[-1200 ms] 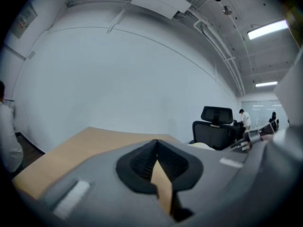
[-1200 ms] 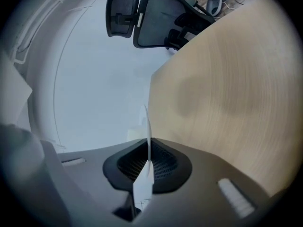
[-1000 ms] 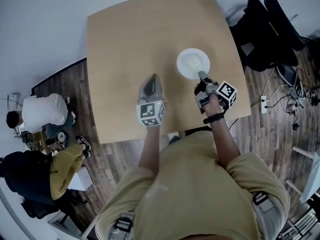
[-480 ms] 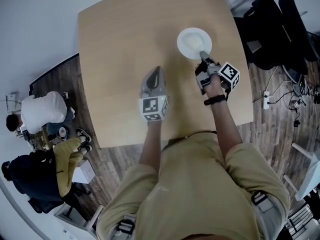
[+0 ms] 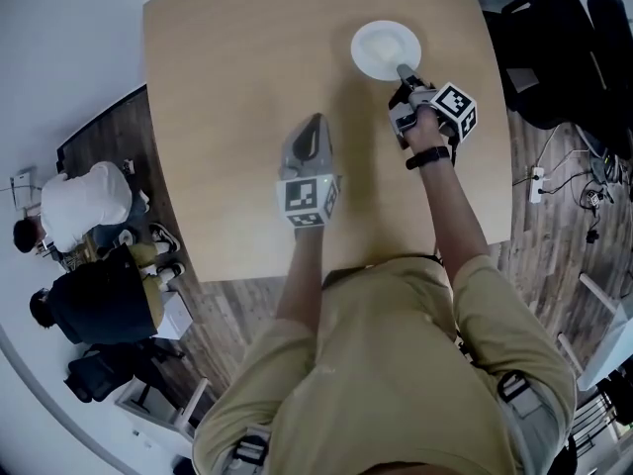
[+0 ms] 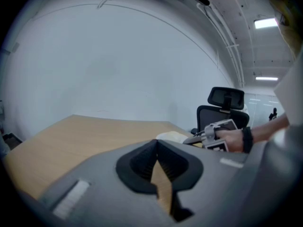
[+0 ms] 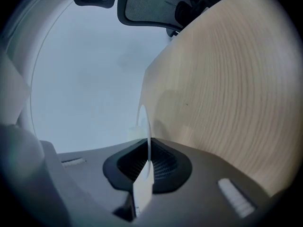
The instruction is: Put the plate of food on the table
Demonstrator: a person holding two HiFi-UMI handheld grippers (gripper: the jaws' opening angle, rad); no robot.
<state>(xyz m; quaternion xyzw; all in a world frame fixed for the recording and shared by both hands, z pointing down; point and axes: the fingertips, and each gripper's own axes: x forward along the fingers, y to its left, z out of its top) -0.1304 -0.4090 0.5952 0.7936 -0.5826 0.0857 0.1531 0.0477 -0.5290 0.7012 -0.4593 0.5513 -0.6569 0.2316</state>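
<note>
Floor (image 5: pixel 554 216): dark wood planks are seen on the left and right of the desk, below a pale wall.
Desk (image 5: pixel 227 87): a light wooden top with rounded corners is seen from above; its surface is bare apart from the plate.
Office chairs (image 5: pixel 559 57): black chairs are parked just off the desk's right edge.
Bystanders: one person in a white top (image 5: pixel 84 201) and one in dark clothing (image 5: pixel 99 300) are placed on the floor at the left, well apart from the desk.
Left claw (image 5: pixel 312 132): it is held over the middle of the desk, pointed away from the body. Its jaws are pressed together at the tips and nothing is caught between them. It is kept well apart from the plate.
Right claw (image 5: pixel 404 71): it is stretched toward the far right part of the desk. Its jaws are pinched on the near rim of the plate, which is seen edge-on between the ribbed pads in the right gripper view.
Plate (image 5: pixel 386 47): a round white plate with a pale filling is located at the far right part of the desk, near the far edge. Whether its base is set on the wood or raised just above it cannot be told.
Power strip (image 5: pixel 537 181): a white strip with cables is laid on the floor at the right.
</note>
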